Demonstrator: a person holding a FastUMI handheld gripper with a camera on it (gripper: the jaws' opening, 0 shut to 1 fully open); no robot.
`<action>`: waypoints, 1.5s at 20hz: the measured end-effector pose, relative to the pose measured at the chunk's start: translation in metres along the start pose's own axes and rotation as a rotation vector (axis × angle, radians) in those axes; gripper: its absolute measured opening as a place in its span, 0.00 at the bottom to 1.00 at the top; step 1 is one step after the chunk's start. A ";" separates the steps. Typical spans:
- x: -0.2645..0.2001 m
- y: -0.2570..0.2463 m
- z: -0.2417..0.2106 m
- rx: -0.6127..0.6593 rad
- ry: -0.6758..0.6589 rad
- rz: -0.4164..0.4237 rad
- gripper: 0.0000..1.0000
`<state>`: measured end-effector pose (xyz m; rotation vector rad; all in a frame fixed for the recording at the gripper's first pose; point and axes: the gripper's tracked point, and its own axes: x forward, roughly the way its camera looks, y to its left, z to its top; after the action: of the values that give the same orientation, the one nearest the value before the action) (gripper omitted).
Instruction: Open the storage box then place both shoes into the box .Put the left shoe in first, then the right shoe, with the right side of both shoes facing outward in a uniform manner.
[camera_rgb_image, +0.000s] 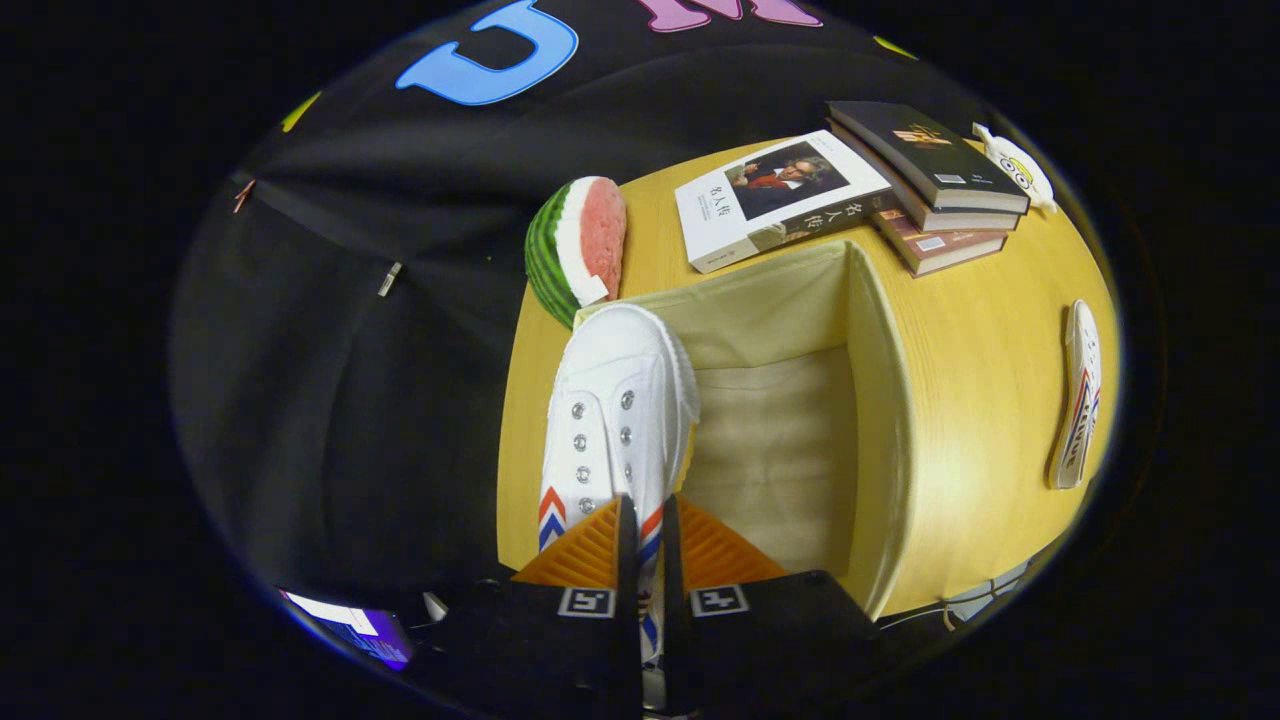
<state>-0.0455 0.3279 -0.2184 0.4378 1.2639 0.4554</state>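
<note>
White shoe (618, 420) in claw (641, 525) — above box (880, 400)

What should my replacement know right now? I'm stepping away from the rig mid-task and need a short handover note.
Tongs: shut on the white canvas shoe with red-blue chevrons, held at the left wall of the open beige fabric storage box, toe pointing away.
Second white shoe: on the yellow wooden table, right of the box.
Done: box opened, first shoe gripped.
Left: release this shoe inside, then box the second.
</note>
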 end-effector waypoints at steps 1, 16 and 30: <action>-0.005 -0.008 0.005 -0.024 -0.012 -0.018 0.17; -0.157 -0.103 0.077 -0.217 -0.353 -0.081 0.99; -0.179 -0.395 0.062 0.110 -0.225 -0.321 0.99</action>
<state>0.0057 -0.1027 -0.2770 0.3593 1.1178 0.0622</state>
